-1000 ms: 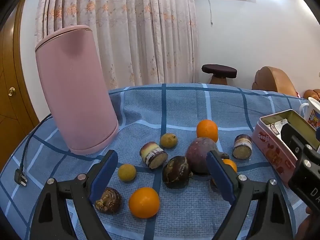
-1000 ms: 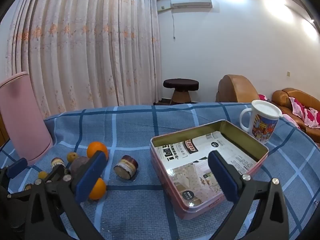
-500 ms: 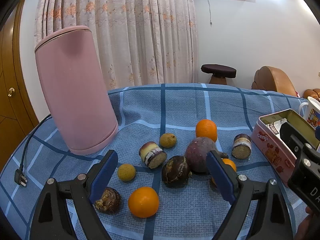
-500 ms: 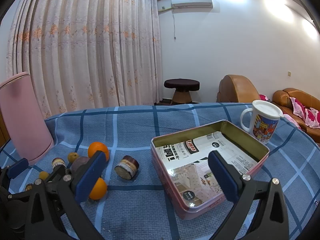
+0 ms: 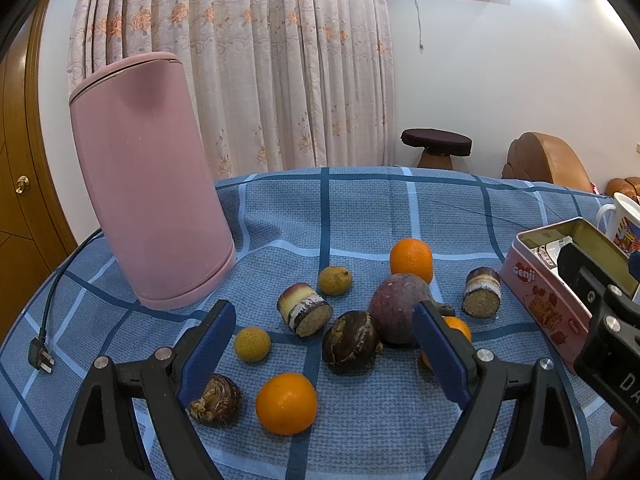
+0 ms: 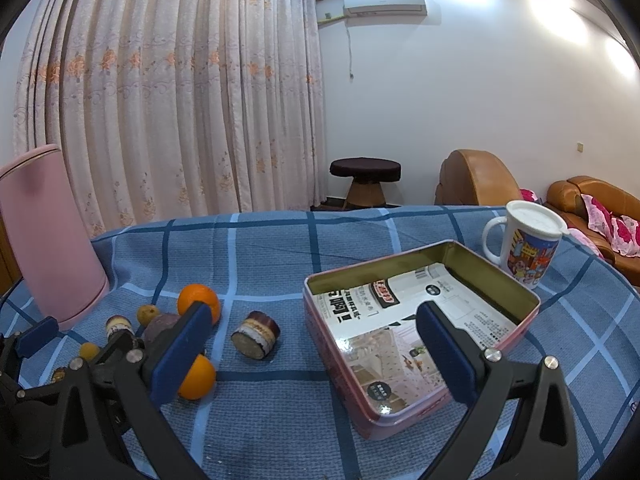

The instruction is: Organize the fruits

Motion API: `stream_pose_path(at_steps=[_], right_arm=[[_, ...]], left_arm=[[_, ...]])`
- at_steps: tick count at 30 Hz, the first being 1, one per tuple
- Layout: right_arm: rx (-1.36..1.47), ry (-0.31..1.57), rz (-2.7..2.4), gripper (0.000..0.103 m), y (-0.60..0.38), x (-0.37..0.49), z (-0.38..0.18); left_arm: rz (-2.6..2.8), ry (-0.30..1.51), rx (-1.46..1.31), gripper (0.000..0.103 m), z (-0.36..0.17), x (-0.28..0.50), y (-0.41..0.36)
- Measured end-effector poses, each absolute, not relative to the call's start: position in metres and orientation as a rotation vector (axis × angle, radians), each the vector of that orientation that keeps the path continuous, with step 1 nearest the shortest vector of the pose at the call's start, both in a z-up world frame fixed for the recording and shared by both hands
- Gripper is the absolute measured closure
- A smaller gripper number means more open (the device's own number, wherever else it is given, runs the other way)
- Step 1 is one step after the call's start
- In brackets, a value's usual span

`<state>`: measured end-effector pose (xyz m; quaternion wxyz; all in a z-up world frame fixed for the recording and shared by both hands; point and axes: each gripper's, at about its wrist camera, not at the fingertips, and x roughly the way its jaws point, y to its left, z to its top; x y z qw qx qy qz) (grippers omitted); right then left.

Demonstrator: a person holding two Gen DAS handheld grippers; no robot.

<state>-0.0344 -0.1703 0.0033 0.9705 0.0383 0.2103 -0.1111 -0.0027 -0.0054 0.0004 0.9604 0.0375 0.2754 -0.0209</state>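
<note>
Several fruits lie on the blue checked cloth in the left wrist view: a near orange (image 5: 286,403), a far orange (image 5: 411,255), a large purple fruit (image 5: 400,307), a dark round fruit (image 5: 350,342), two cut sugarcane pieces (image 5: 305,308) (image 5: 482,291), two small yellow fruits (image 5: 251,343) (image 5: 335,280) and a brown knobbly one (image 5: 216,399). My left gripper (image 5: 324,354) is open and empty above them. My right gripper (image 6: 314,354) is open and empty over the near-left edge of the open pink tin (image 6: 516,330), which holds only printed paper.
A tall pink container (image 5: 150,176) stands at the back left, with a black cord and plug (image 5: 40,358) beside it. A white lidded mug (image 6: 528,242) stands behind the tin. Beyond the table are a stool (image 6: 365,182) and brown sofas (image 6: 592,204).
Both views have shifted only slightly. Both grippers stay open and nothing on the table has moved.
</note>
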Motion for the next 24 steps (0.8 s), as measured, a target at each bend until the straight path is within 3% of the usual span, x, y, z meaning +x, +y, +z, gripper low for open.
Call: stream_pose_path(at_steps=[24], right_arm=[[0.078, 0.423, -0.219, 0.000, -0.1709, -0.0340, 0.0022]], left_arm=[[-0.043, 0.560, 0.075, 0.012, 0.0001, -0.0027, -0.0054]])
